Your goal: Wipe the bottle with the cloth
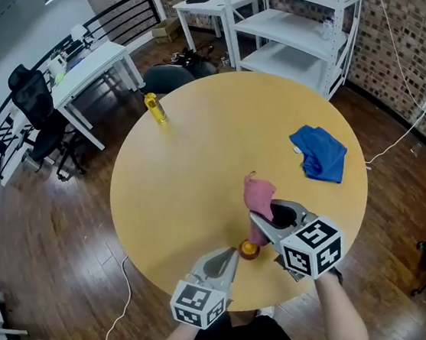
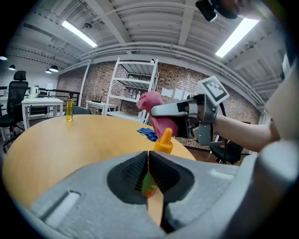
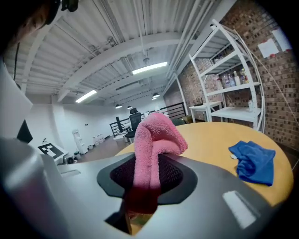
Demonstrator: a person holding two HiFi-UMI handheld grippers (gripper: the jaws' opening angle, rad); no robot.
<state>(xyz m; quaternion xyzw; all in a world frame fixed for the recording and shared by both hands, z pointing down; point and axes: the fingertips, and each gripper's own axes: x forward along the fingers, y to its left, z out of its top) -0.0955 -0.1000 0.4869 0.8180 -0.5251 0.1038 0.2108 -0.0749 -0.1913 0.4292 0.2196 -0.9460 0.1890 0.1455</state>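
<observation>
Near the front edge of the table (image 1: 172, 191) stands the orange-capped bottle (image 1: 248, 248), just beside the tips of the left gripper (image 1: 231, 255); the right gripper (image 1: 258, 220) hangs just above it, clamped on the pink cloth (image 1: 258, 196), whose free end sticks out past the jaws.

Only the head view takes in both grippers and the whole round top at once. The left gripper view shows its own jaws pressed together along 1 line; the bottle's orange cap (image 2: 163, 142) pokes up beyond them, and a strip of green and red label shows through the slit lower down; whether the tips touch the bottle I cannot tell. That same view has the pink cloth drooping just behind and above the cap. The right gripper view shows no cap; it shows the cloth pinched between its ribbed pads and folded over in a loop.

Counted: 2 grippers; 2 cloths, the pink 1 held and a blue cloth (image 1: 319, 152) crumpled toward the table's far right edge; 2 bottles, the orange-capped 1 and a yellow bottle (image 1: 156, 109) upright at the far left edge, well apart.
</observation>
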